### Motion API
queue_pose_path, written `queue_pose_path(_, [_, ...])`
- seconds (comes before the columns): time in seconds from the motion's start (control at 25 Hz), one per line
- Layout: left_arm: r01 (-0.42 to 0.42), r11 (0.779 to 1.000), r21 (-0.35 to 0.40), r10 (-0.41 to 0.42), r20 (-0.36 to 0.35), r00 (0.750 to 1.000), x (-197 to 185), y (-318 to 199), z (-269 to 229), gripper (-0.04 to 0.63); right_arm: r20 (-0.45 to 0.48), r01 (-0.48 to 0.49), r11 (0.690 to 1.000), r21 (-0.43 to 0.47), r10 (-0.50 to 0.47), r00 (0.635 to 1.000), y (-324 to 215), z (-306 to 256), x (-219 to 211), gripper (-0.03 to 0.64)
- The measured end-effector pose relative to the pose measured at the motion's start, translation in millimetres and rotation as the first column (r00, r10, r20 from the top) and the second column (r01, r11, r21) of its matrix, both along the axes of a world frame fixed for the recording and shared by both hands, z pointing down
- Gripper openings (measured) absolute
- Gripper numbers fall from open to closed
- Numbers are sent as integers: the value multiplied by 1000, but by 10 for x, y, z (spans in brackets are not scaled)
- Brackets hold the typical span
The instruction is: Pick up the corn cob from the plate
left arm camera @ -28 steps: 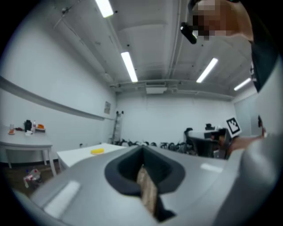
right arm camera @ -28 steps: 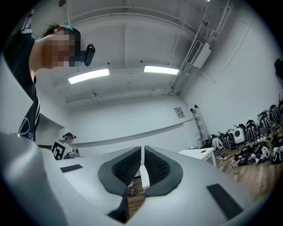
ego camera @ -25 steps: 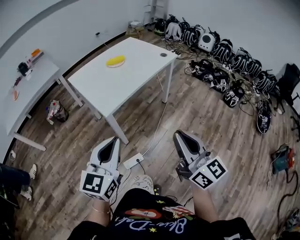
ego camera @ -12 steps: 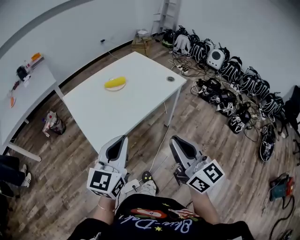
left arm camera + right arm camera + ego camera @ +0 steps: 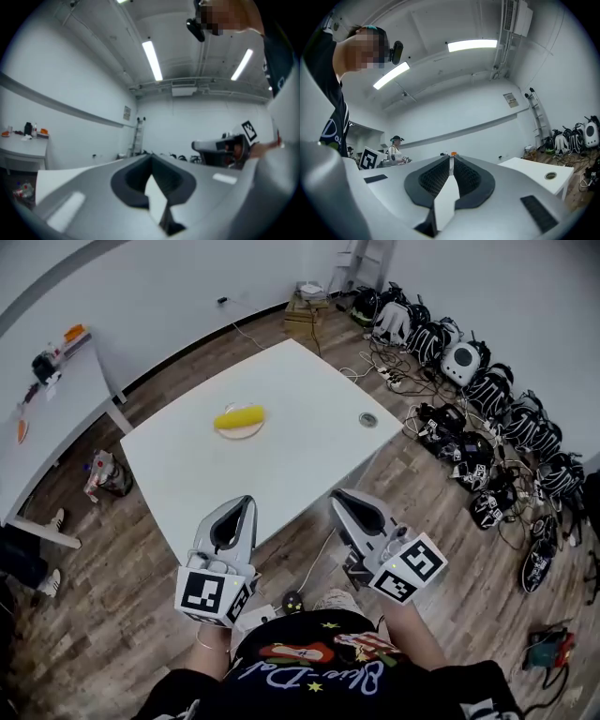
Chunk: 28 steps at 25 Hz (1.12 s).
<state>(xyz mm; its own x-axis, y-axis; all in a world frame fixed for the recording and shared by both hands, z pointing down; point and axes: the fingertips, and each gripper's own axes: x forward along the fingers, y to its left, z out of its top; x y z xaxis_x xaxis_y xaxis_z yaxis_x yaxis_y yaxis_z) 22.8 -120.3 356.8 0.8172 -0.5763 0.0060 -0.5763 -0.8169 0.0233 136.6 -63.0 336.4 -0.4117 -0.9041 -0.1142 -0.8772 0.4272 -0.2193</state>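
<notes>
We found the corn cob (image 5: 239, 416) lying on the plate (image 5: 236, 435) toward the far side of the bench (image 5: 300, 442). The left hand-held gripper (image 5: 245, 503) and right hand-held gripper (image 5: 339, 499) were clenched, empty, at the bench's near edge.

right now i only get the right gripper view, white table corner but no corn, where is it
Observer: The yellow corn cob lies on a round tan plate on the white rectangular table, toward its far left in the head view.
Operator: anything close to it
Observer: No, the left gripper and right gripper both hang by the table's near edge, short of the plate.
Operator: left one open
Observer: No, its jaws are together, empty.
</notes>
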Motion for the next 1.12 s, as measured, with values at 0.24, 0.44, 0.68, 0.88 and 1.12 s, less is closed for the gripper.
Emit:
queue_pose_path(0.24, [102, 993, -55, -102, 8, 995, 132, -479, 133, -2, -15, 74, 996, -49, -75, 997, -639, 105, 260, 17])
queue_pose_path(0.44, [199, 979, -45, -198, 13, 980, 237, -1045, 85, -2, -69, 148, 988, -44, -151, 986, -1439, 105, 460, 17])
queue_pose_path(0.68, [350, 935, -56, -349, 25, 937, 283, -1752, 87, -2, -200, 345, 937, -62, -350, 915, -2514, 299, 468, 18])
queue_pose_path(0.88, [434, 898, -75, -429, 67, 901, 332, -2101, 234, -2, -266, 493, 837, -236, -544, 796, -3106, 785, 290, 18])
queue_pose_path(1.12, [474, 872, -121, -469, 69, 881, 239, -2251, 428, -2, -318, 531, 745, -405, -659, 681, -3604, 1389, -61, 126])
